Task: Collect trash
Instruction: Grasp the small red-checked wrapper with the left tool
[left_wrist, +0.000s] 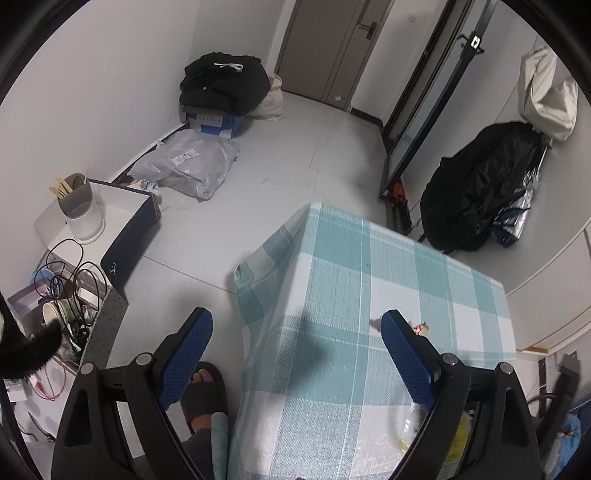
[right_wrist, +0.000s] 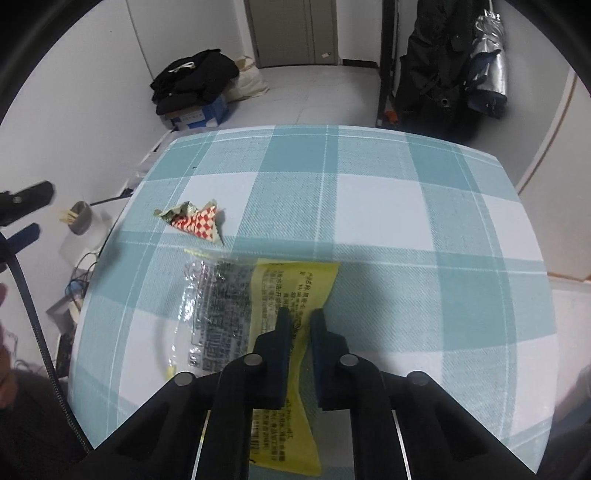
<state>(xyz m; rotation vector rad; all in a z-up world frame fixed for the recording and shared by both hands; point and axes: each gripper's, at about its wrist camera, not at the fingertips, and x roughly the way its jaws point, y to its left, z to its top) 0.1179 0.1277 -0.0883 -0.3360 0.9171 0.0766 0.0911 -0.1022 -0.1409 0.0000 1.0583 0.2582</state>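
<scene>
Thin yellow-and-clear plastic wrapper (right_wrist: 258, 314), lower centre of the right wrist frame on the teal-and-white checked tablecloth (right_wrist: 406, 206): light, floppy, slick, so I pinch the flat yellow panel. My right gripper (right_wrist: 298, 317) is clamped on it, though pad contact looks partly hidden. Crumpled red-checked paper scrap (right_wrist: 195, 221) lies left of centre. Left gripper (left_wrist: 295, 325) gapes wide, holding nothing.

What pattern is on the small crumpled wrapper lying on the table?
Red and white checks on the crumpled wrapper, with a greenish crinkled edge; clearest in the right wrist view.
</scene>
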